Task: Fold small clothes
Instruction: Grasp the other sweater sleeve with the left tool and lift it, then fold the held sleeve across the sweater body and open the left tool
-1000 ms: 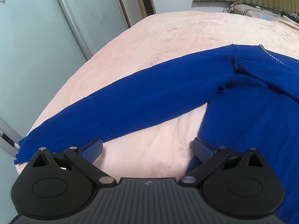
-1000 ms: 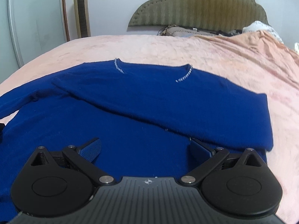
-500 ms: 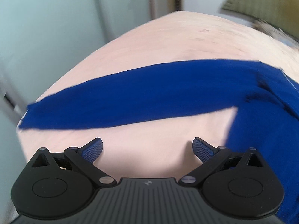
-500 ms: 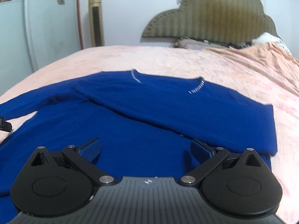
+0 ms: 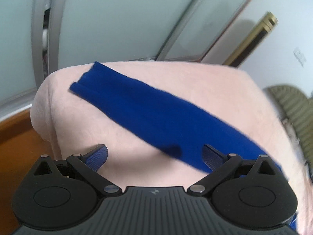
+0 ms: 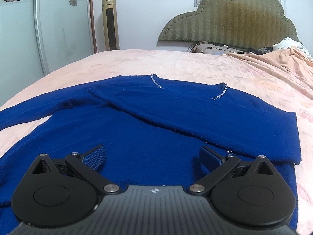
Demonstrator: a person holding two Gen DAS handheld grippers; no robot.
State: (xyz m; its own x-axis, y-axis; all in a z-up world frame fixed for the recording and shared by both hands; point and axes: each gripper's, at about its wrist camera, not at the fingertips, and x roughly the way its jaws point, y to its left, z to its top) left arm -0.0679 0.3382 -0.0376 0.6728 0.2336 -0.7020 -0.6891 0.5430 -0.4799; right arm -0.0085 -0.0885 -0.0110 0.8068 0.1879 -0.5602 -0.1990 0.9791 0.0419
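while the deep-blue knitted sweater (image 6: 148, 137) lies on the pink-blanketed bed (image 6: 176, 62), one sleeve is already folded across its chest; the other sleeve (image 5: 148, 115) lies stretched out, unfolded. left gripper (image 5: 155, 154) and right gripper (image 6: 152, 154) hover with jaws wide apart, holding nothing.

Left wrist view is motion-blurred, most at the right edge, where the olive headboard (image 5: 291, 107) smears. The blue sweater's sleeve (image 5: 148, 115) disappears behind the left gripper's (image 5: 155, 154) right finger. In the right wrist view, the right gripper (image 6: 152, 155) covers the sweater's (image 6: 176, 121) near hem, and the left edge crops its outstretched sleeve.
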